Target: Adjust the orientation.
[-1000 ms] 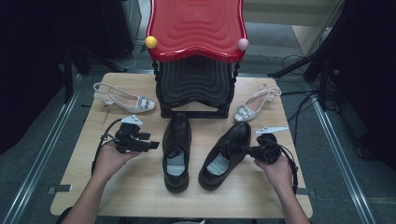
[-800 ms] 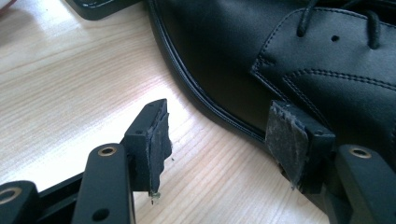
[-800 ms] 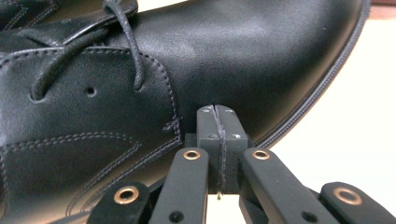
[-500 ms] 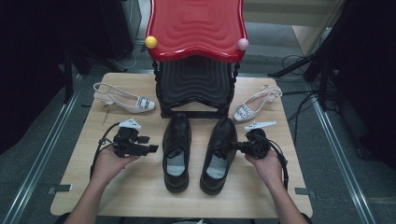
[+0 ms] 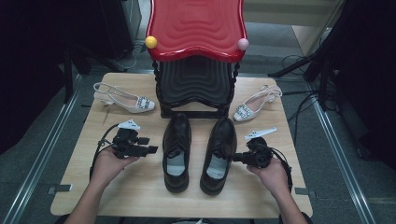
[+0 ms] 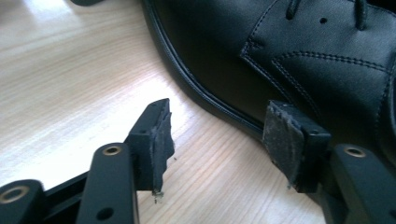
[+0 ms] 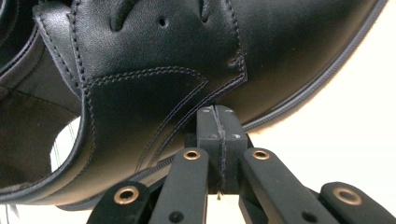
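Observation:
Two black leather lace-up shoes stand side by side on the wooden table (image 5: pixel 140 186), toes toward the stool. My left gripper (image 5: pixel 152 150) hovers just left of the left shoe (image 5: pixel 176 149). It is open, its jaws have just been closing a little, and between them lies bare wood (image 6: pixel 217 135), with the shoe's side (image 6: pixel 280 56) beside the right pad (image 6: pixel 285 140). My right gripper (image 5: pixel 235 157) is shut on nothing. Its closed tips (image 7: pixel 218 112) rest against the outer side of the right shoe (image 5: pixel 219 149), under the lace flap (image 7: pixel 163 56).
A black stepped stool with a red top (image 5: pixel 196 28) stands at the table's back middle, with a yellow ball (image 5: pixel 151 42) and a pink ball (image 5: pixel 243 44) on its corners. A white slingback heel (image 5: pixel 123 98) lies at back left, another (image 5: pixel 254 105) at back right.
The right shoe has swung from a slant to straight, parallel with the left shoe. My right gripper moved left with it against its side. The left hand stayed about where it was.

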A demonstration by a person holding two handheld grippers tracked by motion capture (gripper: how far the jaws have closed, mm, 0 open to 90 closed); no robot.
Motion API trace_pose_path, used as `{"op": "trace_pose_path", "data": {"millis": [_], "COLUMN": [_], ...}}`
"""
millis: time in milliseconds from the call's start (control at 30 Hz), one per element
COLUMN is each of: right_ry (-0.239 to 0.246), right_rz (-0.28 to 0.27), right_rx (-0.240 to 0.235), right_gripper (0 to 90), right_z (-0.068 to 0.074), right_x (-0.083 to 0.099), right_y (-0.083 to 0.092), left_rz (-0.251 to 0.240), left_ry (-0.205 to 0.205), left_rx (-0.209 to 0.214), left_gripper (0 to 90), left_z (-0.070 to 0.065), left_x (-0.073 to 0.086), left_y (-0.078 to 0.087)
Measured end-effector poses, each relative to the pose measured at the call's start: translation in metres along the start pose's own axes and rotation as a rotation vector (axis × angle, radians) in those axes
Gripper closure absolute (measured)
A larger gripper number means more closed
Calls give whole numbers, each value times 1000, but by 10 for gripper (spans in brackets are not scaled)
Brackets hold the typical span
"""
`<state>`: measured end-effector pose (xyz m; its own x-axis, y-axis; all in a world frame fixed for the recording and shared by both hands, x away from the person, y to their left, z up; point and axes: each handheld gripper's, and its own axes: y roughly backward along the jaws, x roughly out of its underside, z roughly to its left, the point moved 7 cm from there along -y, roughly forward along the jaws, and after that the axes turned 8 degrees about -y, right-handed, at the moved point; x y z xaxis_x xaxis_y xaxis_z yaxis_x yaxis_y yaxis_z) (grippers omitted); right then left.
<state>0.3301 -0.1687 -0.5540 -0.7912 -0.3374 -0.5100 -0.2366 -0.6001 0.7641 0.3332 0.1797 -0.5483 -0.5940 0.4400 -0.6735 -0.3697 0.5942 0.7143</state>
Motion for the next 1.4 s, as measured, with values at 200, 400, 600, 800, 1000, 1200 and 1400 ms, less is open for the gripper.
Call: {"op": "trace_pose_path", "data": {"millis": [200,400,600,800,1000,1200,1400], "right_ry": [5,19,32,39,25,15,-3], "right_rz": [-9,-13,-19,-27,-28,-38,-50], "right_rx": [6,3,8,10,-3,18,47], "right_gripper": [900,900,900,900,900,900,900], "right_z": [5,11,18,23,23,17,7], "right_x": [-6,-13,-20,-26,-28,-32,-38], "right_y": [-6,-15,-23,-30,-32,-31,-28], "left_rz": [8,28,44,46,33,39,44], "left_ry": [4,24,59,78,98,73,54], "left_rx": [22,68,126,151,142,157,188], "left_gripper": [555,723,864,900,900,900,900], "left_z": [-5,-13,-17,-23,-29,-42,-59], "left_x": [0,-1,-1,-2,-1,1,3], "left_y": [-7,-20,-24,-28,-30,-32,-34]}}
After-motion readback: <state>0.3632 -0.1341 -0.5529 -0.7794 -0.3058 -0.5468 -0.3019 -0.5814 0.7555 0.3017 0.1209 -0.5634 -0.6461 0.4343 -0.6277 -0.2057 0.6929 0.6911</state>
